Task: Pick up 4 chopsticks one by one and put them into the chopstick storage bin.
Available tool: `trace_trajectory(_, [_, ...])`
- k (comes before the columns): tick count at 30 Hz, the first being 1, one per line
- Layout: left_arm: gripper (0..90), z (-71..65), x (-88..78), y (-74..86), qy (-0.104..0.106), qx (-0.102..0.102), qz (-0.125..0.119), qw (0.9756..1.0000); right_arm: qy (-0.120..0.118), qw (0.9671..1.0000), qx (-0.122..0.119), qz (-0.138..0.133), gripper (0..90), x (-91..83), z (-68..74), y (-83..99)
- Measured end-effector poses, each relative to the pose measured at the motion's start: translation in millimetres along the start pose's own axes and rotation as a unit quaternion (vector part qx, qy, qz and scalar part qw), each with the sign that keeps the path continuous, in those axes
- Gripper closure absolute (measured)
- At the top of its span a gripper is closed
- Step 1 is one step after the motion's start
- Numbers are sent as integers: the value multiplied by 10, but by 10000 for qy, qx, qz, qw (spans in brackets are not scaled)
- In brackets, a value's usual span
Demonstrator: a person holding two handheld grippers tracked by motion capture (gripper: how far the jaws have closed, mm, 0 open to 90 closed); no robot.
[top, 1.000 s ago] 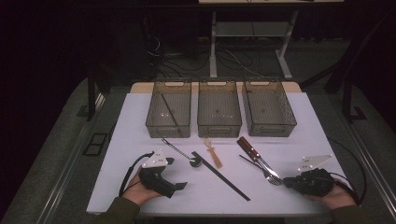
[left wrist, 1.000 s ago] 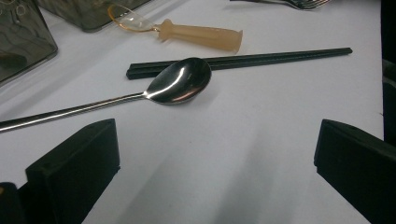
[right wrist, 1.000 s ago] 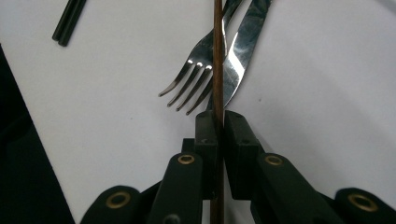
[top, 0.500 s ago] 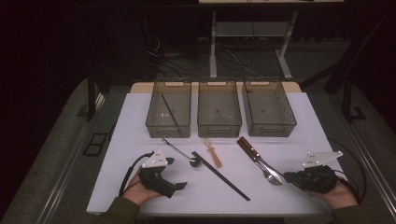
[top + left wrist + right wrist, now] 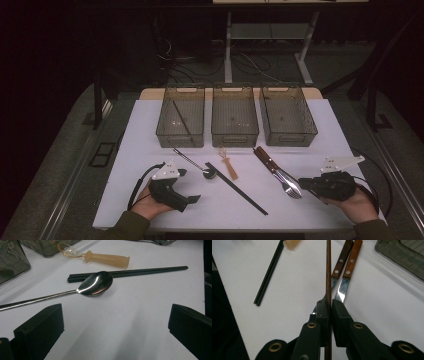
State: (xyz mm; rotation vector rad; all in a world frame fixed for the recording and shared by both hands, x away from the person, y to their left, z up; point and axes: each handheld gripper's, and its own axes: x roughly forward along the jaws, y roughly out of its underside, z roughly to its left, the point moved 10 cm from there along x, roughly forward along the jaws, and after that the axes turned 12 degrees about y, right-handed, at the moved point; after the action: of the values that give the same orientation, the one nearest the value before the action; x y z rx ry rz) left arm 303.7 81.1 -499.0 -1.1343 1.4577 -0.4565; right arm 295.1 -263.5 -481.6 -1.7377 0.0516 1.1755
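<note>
My right gripper (image 5: 328, 303) is shut on a thin brown stick (image 5: 328, 270) that runs straight out between its pads. It hovers over two wood-handled forks (image 5: 348, 262) on the white table. From above, the right gripper (image 5: 306, 183) sits just right of the forks (image 5: 276, 169). My left gripper (image 5: 192, 199) rests at the front left, open, jaws wide apart (image 5: 115, 325) with nothing between them. Ahead of it lie a steel spoon (image 5: 96, 285), a pair of black chopsticks (image 5: 130, 272) and a clear spoon with an amber handle (image 5: 107, 260).
Three smoky plastic bins stand in a row at the back: left bin (image 5: 165, 131) with a thin stick inside, middle bin (image 5: 235, 138), right bin (image 5: 310, 131). The white table top (image 5: 325, 125) ends close behind the hands.
My right gripper has drawn slightly to the right, off the fork tips, with the stick in its jaws. The left gripper has stayed put.
</note>
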Motion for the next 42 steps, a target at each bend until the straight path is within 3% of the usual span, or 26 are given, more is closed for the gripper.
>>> trace_trajectory(18, [0, 3, 6, -9, -6, -43, -75, 10000, 6, 9994, 99, -332, 840, 161, 14, -439])
trace_trajectory(42, [0, 6, 1, -12, 2, 9, -62, 10000, -151, 9977, 204, -629, 840, 445, 166, -982])
